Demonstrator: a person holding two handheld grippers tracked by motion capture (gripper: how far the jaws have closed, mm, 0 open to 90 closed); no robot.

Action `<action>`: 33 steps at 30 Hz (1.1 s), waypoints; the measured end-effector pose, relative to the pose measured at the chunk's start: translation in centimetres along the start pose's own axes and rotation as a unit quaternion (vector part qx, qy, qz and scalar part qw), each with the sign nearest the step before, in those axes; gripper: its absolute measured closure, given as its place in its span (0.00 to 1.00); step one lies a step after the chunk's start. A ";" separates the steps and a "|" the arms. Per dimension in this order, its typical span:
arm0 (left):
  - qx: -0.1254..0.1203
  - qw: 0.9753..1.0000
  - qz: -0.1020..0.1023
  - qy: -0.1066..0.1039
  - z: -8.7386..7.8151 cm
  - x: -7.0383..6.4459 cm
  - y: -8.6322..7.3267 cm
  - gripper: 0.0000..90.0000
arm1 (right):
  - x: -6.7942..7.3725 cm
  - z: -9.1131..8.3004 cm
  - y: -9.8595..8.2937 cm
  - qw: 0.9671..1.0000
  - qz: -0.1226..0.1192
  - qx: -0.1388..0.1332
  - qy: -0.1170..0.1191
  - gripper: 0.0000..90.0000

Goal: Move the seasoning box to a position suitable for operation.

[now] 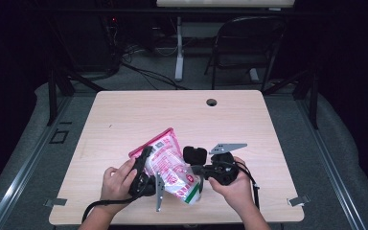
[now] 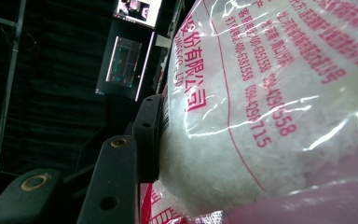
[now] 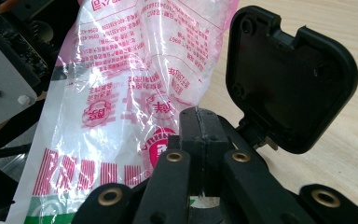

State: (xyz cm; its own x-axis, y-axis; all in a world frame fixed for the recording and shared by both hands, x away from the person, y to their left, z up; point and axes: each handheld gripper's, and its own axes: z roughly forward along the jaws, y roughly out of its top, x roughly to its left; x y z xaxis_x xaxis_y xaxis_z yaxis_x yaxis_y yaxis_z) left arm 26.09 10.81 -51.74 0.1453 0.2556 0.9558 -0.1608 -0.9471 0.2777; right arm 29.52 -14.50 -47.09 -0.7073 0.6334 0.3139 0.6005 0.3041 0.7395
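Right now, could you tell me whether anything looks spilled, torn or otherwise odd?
Nothing looks spilled or torn. The plastic bag of white granules lies crumpled between the left gripper and right gripper, whose jaws are pinched on its edge.

The bag (image 3: 121,93) in my claws is thin, shiny, crinkly plastic with white grains inside. My right claw (image 3: 200,121) is dull black plastic with brass-colored pins. The table (image 1: 124,115) is smooth, pale wood.

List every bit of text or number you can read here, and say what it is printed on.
"CO., LTD" in red on the clear bag of white grains.
"558" and "715": ends of two red numbers on it.
Its other red characters and numbers, including those in the right gripper view: too small or skewed to read.
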 end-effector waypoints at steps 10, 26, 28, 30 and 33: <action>-0.002 1.000 0.015 0.004 -0.1 0.2 0.4 0.68 | -0.1 0.0 -0.1 1.000 0.004 0.000 -0.002 1.00; -0.003 1.000 0.029 0.008 -0.4 0.6 0.8 0.69 | -0.3 0.0 -0.3 1.000 0.007 -0.005 -0.001 1.00; -0.004 0.999 0.031 0.010 -0.4 0.6 0.8 0.69 | -0.3 0.0 -0.3 1.000 0.008 -0.004 -0.001 1.00; 0.001 0.999 0.032 0.007 -0.5 0.7 0.9 0.69 | -0.3 0.0 -0.3 1.000 0.009 -0.005 0.000 1.00; -0.002 0.999 0.034 0.011 -0.5 0.8 1.0 0.69 | -0.3 0.0 -0.3 1.000 0.009 -0.006 0.000 1.00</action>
State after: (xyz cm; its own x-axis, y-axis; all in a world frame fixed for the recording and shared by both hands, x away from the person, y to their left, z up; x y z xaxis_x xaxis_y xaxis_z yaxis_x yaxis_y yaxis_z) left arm 25.55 10.15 -50.62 0.1121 0.1946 0.9745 -0.1729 -0.9619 0.2120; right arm 29.59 -14.77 -47.41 -0.6960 0.6393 0.3270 0.6091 0.2846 0.7402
